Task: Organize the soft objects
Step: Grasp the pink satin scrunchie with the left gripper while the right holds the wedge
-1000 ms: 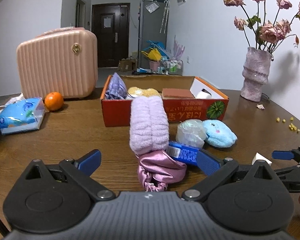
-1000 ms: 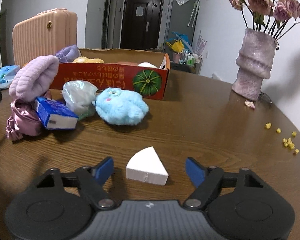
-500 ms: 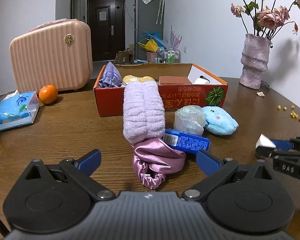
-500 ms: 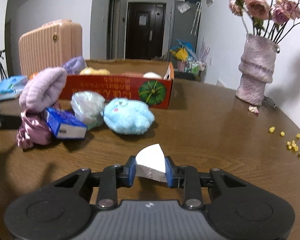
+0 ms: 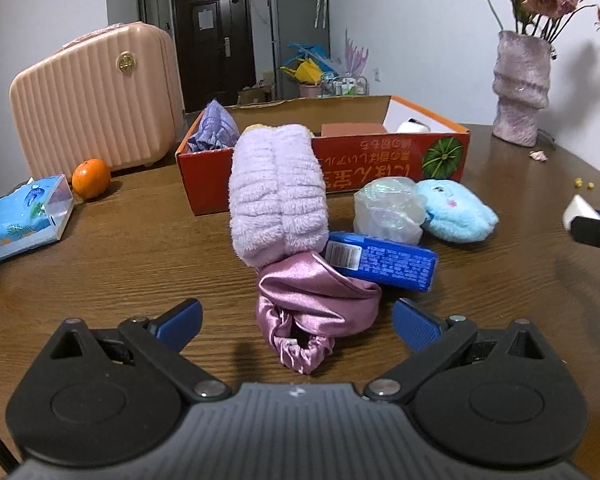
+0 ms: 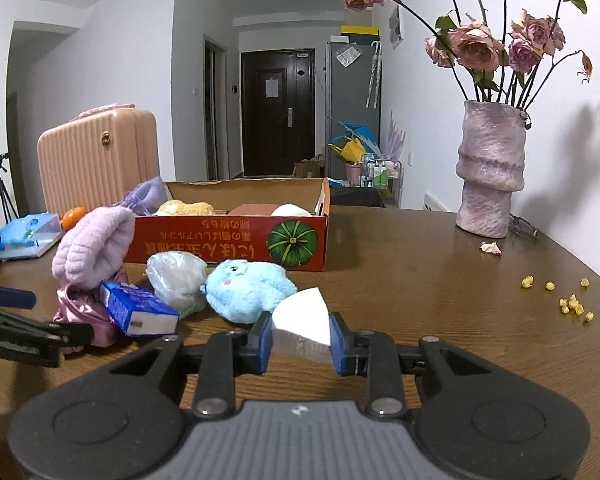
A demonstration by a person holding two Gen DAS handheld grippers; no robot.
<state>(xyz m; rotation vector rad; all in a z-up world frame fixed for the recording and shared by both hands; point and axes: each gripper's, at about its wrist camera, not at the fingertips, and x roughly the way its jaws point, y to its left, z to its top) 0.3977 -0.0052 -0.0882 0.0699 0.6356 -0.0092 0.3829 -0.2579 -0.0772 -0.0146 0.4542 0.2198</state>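
The right gripper [image 6: 301, 338] is clamping a white wedge sponge [image 6: 300, 322] above the counter [image 6: 440, 300] — the left gripper [image 5: 296, 322] is gaping wide, empty, before a pink scrunchie [image 5: 316, 312].

The right gripper [image 6: 302, 338], a black two-finger tool with blue pads, is clamped tight: its jaws stand close together and both pads press on the flat sides of a white wedge-shaped sponge [image 6: 302, 326], which sits lifted clear of the brown wooden table [image 6: 440, 300]. The gripper points forward and somewhat downward. In the left wrist view its fingertips show at the far right edge with the wedge between them. The left gripper [image 5: 296, 320], of the same black build with blue pads, has its jaws spread wide, and nothing touches either pad. It is tilted down toward the tabletop, with a pink satin scrunchie [image 5: 316, 304] lying in the gap ahead of the fingers.
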